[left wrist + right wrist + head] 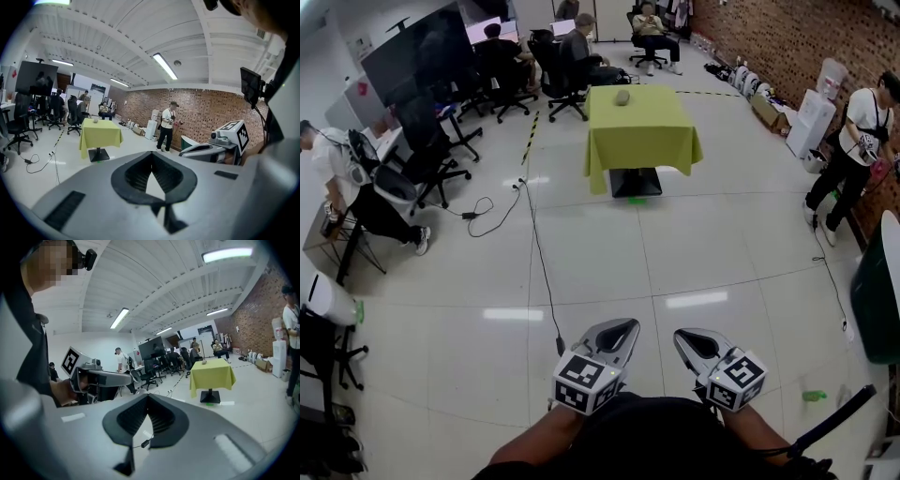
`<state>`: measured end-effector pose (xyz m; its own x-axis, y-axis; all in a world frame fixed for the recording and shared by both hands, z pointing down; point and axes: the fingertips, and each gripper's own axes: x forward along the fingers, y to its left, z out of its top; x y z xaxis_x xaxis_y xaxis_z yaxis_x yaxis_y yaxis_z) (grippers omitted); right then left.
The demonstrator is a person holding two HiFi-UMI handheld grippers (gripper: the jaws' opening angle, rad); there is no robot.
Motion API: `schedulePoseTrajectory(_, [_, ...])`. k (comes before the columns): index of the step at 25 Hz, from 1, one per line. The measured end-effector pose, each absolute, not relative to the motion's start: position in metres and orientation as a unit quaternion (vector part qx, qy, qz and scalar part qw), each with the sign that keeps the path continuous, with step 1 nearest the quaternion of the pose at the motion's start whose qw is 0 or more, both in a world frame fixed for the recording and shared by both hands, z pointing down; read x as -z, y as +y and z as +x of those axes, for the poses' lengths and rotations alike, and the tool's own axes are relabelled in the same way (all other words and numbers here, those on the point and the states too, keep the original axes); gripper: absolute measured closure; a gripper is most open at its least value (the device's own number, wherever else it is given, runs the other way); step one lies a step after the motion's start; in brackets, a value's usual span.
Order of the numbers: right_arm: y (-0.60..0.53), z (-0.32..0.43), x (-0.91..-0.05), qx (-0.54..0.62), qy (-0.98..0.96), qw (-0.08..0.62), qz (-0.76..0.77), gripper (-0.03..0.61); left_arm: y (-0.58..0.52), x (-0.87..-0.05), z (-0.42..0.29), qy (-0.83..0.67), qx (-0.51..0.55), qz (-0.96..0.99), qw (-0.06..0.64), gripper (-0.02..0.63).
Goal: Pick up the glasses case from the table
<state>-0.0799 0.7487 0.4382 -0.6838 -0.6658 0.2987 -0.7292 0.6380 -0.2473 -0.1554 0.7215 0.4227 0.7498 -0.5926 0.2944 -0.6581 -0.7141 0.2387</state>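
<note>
Closest in, at the bottom of the head view, the left claw (617, 330) and right claw (692, 341) are held side by side, apart from each other, both aimed across the pale floor (694, 253). The left gripper view looks straight at its jaws: tips together, nothing between them. The right gripper view shows the same, tips shut and empty. Each gripper view also catches the other claw beside it, plus the ceiling lights the head view misses. Only the head view shows the black cable (540, 258) trailing over the tiles. Further out, well apart from both claws, stands the table (639, 139) under a yellow-green cloth. A small grey lump on its far half looks like the glasses case (622, 97), too small to be sure. A standing person (853, 155) waits by the brick wall (806, 37).
</note>
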Motion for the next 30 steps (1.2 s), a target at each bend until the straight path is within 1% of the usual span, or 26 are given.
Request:
schedulePoseTrajectory(4, [0.747,-0.086,-0.44,-0.174,-0.897,0.098,0.395,0.575,0.711,-0.427,-0.167,-0.338,-0.095,0.921,0.169,0.607])
schedulePoseTrajectory(15, [0.734,-0.089,-0.445,-0.181,-0.891,0.105,0.404,0.575,0.695,-0.434,-0.168,-0.331,-0.093,0.921,0.182,0.607])
schedulePoseTrajectory(24, [0.701,-0.076,-0.447,-0.188,-0.904,0.095,0.372,0.575,0.672,-0.436,-0.148,-0.353,-0.092,0.91,0.199,0.607])
schedulePoseTrajectory(30, [0.662,-0.038,-0.442,-0.178,-0.912,0.089,0.358,0.575,0.637,-0.431,-0.111,-0.369,-0.094,0.905,0.188,0.607])
